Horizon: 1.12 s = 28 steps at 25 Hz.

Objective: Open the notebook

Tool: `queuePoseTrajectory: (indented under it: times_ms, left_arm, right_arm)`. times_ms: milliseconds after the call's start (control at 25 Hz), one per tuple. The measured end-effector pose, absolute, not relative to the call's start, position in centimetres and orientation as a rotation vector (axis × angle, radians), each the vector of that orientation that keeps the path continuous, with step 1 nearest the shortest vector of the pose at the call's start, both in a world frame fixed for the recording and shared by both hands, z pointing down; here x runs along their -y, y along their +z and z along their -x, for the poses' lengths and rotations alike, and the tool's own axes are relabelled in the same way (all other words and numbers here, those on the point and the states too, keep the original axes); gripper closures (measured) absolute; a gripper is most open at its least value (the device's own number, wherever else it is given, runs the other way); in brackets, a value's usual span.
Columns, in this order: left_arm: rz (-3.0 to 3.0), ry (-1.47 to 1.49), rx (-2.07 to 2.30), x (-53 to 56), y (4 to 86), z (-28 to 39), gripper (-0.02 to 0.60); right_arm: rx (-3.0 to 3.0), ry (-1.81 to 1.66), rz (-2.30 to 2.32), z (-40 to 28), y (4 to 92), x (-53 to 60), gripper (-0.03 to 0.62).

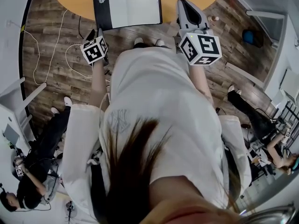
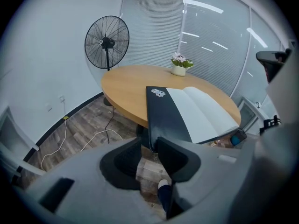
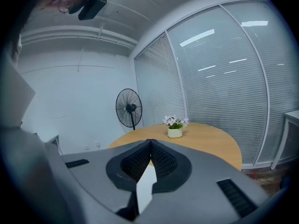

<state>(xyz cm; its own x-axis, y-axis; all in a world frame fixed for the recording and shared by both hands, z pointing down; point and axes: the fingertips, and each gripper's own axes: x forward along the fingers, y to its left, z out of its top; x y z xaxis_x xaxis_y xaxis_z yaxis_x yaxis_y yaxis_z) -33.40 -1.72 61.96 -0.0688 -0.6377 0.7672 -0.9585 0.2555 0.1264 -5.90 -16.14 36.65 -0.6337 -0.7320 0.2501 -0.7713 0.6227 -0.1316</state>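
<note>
Table [image 2: 126, 85] holds open notebook [image 2: 196, 113] just beyond left claw [image 2: 147, 144].

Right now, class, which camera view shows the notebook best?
The left gripper view: the notebook lies open on the table, large, with black cover and white pages both plain. The head view shows it small, from above, at the frame's top edge. The right gripper view shows no notebook that I can make out.

Round wooden table [image 2: 126, 85], standing fan [image 2: 107, 43] (black), blinds [image 2: 154, 27], plank floor [image 2: 88, 122]
</note>
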Motion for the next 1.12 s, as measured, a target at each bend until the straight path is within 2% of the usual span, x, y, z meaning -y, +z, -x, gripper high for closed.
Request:
queuePoseTrajectory:
  times_ms: [400, 800, 1120]
  left_arm:
    - [-1.552, 0.494, 1.889, 4.8, 57.5, 33.9, 0.47]
    - [-1.749, 0.384, 2.017, 8.8, 48.7, 32.8, 0.554]
    - [-1.946, 0.273, 2.121, 10.2, 39.8, 31.6, 0.565]
  right_arm:
    - [2.686, 0.32, -1.237, 6.1, 36.0, 17.0, 0.592]
    - [2.695, 0.315, -1.229, 6.6, 35.4, 17.0, 0.592]
    - [2.718, 0.29, -1.217, 6.9, 34.3, 16.2, 0.592]
